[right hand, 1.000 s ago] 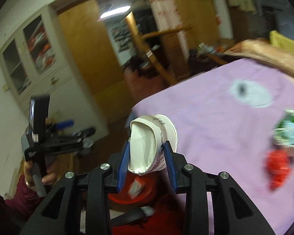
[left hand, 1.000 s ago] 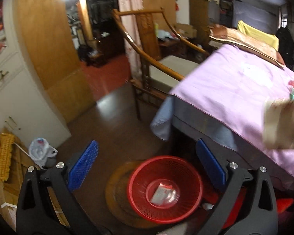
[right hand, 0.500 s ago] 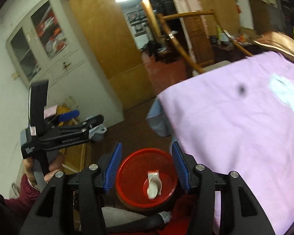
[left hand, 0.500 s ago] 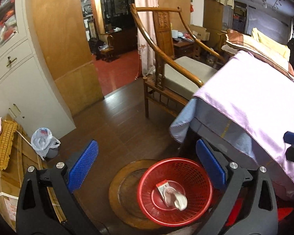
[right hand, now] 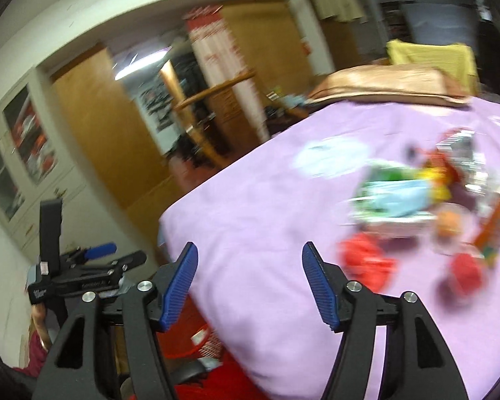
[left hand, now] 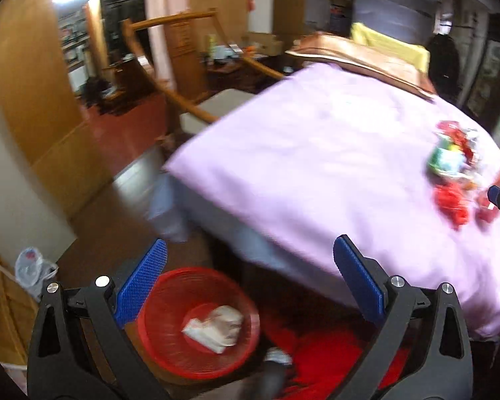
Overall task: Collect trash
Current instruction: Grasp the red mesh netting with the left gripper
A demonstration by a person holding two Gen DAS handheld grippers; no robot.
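Observation:
A red mesh basket stands on the floor beside the bed and holds a crumpled white paper cup and a wrapper. My left gripper is open and empty above it. My right gripper is open and empty over the pink bedspread. A blurred pile of trash lies on the bed to its right, with red pieces nearest; it also shows in the left wrist view. The left gripper shows at the left in the right wrist view.
A wooden armchair stands at the bed's far corner. A knotted plastic bag sits on the floor by white cabinets. Folded brown and yellow bedding lies at the bed's far end. Red cloth lies below.
The right gripper opened and dropped the white cup into the red basket, then swung right over the bed toward the trash pile. The left gripper's view turned toward the bed.

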